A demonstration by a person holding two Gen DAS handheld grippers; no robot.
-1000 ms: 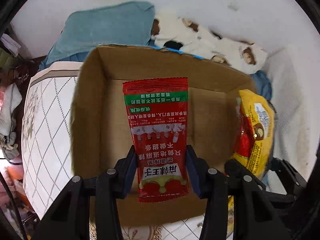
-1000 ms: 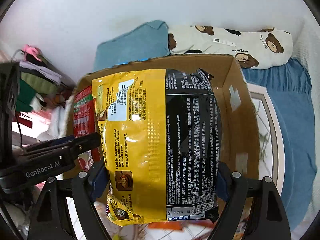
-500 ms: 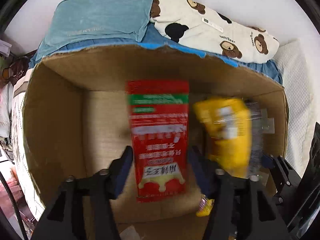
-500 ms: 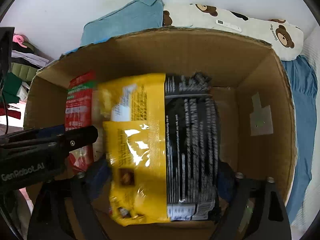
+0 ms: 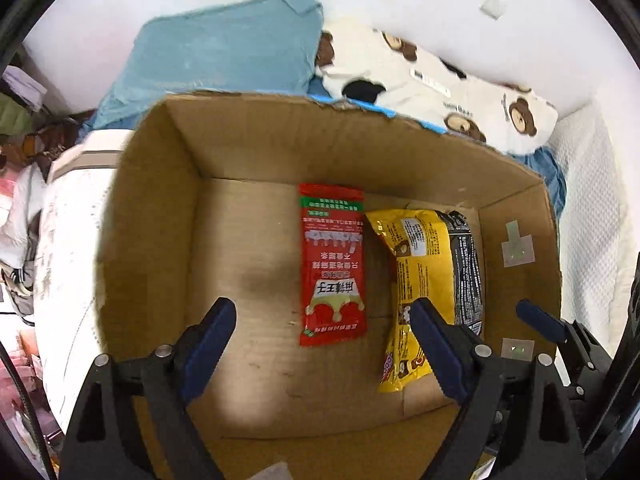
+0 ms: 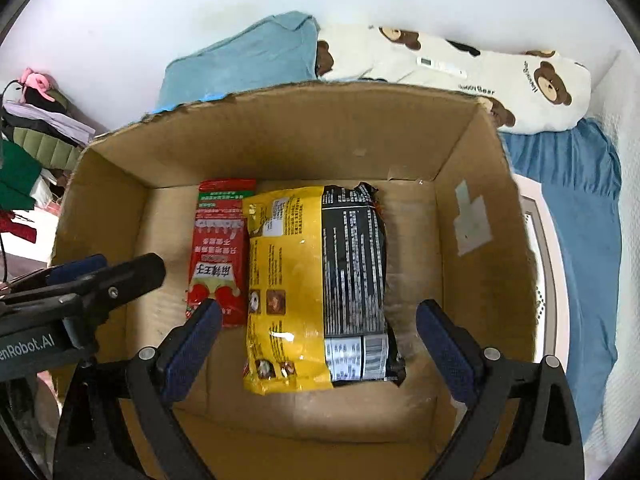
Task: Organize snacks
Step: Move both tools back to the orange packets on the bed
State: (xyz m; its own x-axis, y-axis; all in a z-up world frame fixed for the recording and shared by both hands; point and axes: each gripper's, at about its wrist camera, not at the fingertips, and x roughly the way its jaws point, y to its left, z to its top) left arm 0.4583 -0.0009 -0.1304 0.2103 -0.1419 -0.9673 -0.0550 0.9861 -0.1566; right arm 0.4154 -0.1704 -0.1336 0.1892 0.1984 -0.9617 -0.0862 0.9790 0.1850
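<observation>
Both snacks lie flat on the floor of the cardboard box (image 5: 160,216). The red packet (image 5: 333,264) is at the left and the yellow and black packet (image 6: 316,288) just beside it at the right. The left tongs (image 5: 322,340) have just been opening and stand wide, empty. The right tongs (image 6: 318,344) are also wide open, holding nothing.

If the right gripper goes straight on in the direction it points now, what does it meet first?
Most likely the yellow and black snack bag, lying flat on the cardboard box floor between the open right gripper jaws; depth is unclear.
</observation>
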